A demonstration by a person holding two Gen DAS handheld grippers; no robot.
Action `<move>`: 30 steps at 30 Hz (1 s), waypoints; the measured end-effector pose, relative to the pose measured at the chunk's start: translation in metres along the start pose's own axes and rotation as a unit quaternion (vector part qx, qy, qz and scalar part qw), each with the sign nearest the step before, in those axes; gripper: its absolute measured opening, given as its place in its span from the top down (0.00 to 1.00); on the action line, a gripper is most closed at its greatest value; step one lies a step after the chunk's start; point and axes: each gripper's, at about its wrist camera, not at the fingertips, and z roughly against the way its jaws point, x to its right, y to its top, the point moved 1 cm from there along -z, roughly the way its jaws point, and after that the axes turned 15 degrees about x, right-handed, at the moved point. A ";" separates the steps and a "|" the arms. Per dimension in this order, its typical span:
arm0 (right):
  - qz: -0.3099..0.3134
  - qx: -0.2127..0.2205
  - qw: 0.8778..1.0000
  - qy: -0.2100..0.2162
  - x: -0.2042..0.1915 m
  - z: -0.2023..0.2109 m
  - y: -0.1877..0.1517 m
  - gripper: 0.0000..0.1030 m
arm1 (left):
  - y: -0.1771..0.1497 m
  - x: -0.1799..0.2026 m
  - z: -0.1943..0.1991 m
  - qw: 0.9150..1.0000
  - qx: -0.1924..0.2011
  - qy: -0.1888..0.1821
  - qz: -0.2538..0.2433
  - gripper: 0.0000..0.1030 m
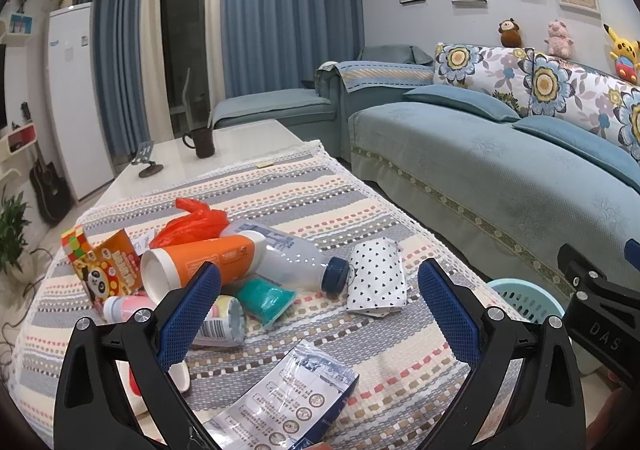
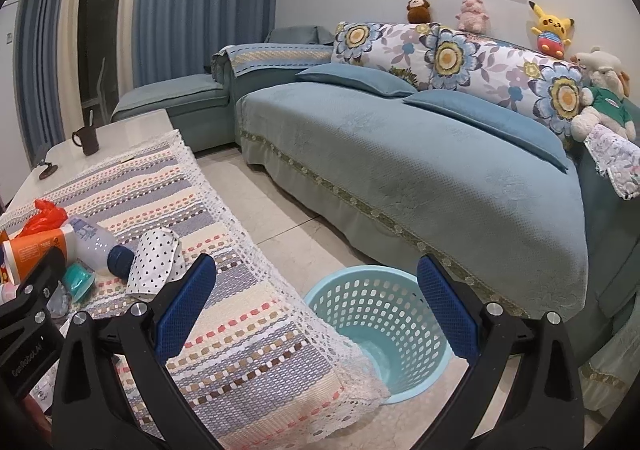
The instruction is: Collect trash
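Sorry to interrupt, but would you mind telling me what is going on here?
A person is clearing trash from a cloth-covered table, one handheld gripper in each hand. The left gripper is open above the litter pile: an orange bottle, a clear bottle and a polka-dot wrapper. The right gripper is open and empty over the light-blue waste basket, which looks empty.

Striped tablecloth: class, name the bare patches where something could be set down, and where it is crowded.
Free: the striped tablecloth between the red plastic bag and the dark brown mug, and the strip right of the polka-dot paper pouch. Crowded: the left, around the orange-and-white bottle and clear blue-capped bottle.
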 end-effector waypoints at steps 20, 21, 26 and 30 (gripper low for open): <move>-0.009 -0.001 1.000 -0.005 0.006 0.000 0.003 0.07 | 0.002 0.000 0.000 1.000 0.000 0.000 -0.002 0.07; -0.009 -0.001 1.000 -0.005 0.006 0.000 0.003 0.07 | 0.002 -0.001 0.000 1.000 0.000 0.001 -0.002 0.07; -0.003 0.005 1.000 -0.010 0.006 0.000 0.002 0.07 | 0.016 -0.026 0.007 1.000 0.002 0.001 0.016 0.07; 0.006 0.015 1.000 -0.004 0.002 0.004 0.003 0.11 | 0.037 -0.086 0.024 0.997 0.003 0.013 0.070 0.07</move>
